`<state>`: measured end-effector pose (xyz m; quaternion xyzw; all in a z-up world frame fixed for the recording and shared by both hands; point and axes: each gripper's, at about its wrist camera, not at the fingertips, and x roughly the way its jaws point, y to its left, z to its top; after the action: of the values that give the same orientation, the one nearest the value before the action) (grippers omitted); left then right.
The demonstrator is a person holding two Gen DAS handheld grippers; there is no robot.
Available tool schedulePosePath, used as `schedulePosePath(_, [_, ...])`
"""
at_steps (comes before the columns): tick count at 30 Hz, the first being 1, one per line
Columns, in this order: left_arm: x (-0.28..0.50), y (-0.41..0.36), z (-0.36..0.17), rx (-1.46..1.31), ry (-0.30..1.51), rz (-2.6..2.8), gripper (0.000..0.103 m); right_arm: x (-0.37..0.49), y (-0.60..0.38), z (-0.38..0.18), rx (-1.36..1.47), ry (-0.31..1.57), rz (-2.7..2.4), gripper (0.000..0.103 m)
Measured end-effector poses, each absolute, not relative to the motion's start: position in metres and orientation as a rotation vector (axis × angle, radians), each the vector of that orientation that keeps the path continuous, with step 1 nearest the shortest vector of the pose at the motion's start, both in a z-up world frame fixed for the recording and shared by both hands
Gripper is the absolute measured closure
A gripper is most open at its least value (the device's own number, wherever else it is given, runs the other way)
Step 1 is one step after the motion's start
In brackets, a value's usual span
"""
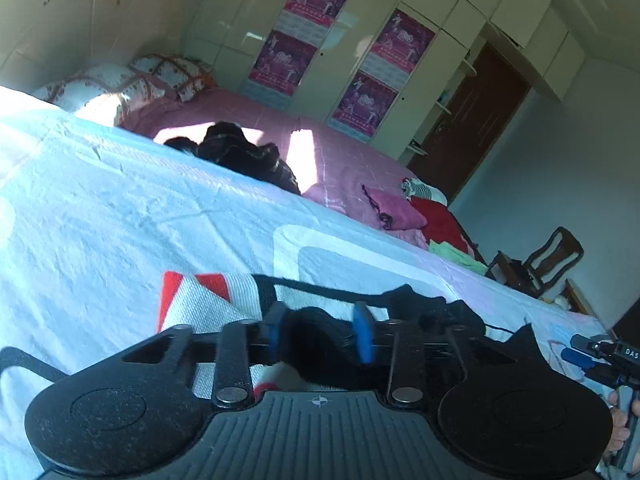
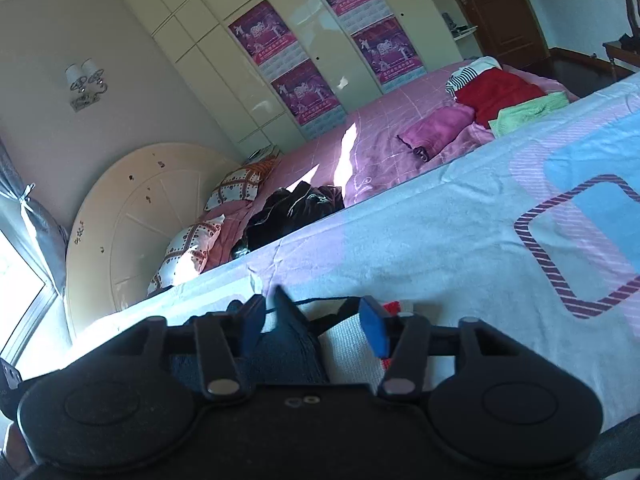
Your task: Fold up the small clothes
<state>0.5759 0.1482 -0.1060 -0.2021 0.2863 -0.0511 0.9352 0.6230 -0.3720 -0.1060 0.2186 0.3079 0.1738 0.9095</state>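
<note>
A small white knit garment with red patches and black trim (image 1: pixel 208 304) lies on the pale blue sheet (image 1: pixel 120 208) in front of me. My left gripper (image 1: pixel 320 332) stands open, its blue pads either side of a bunched black part of the garment (image 1: pixel 320 344). In the right wrist view my right gripper (image 2: pixel 312 324) is open over the same garment (image 2: pixel 344 340), with a dark fold (image 2: pixel 288 340) rising between its pads. The right gripper also shows at the right edge of the left wrist view (image 1: pixel 592 356).
Beyond the sheet on the pink bed (image 1: pixel 248 112) lie a dark garment heap (image 1: pixel 248 152), a pink folded cloth (image 1: pixel 396 210), a red cloth (image 1: pixel 440 220), a green cloth (image 1: pixel 460 258) and a striped one (image 1: pixel 420 188). Pillows (image 1: pixel 120 84), wardrobe (image 1: pixel 360 40), chair (image 1: pixel 552 260).
</note>
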Motion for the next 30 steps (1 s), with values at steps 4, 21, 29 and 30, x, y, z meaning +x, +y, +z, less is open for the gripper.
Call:
schedulePosePath(4, [0.574, 0.160, -0.094, -0.420, 0.532, -0.130, 0.024, 0.626, -0.362, -0.102, 0.358, 0.645, 0.391, 0.056])
schedulePosePath(21, [0.627, 0.141, -0.102, -0.155, 0.805, -0.289, 0.091, 0.664, -0.308, -0.118, 0.075, 0.772, 0.476, 0.096])
schedulePosePath(29, [0.595, 0.165, -0.087, -0.263, 0.545, -0.283, 0.098, 0.651, -0.319, -0.100, 0.080, 0.617, 0.462, 0.097])
schedulePosePath(30, [0.596, 0.169, -0.086, -0.277, 0.529, -0.267, 0.098, 0.650, -0.321, -0.098, 0.081, 0.599, 0.453, 0.097])
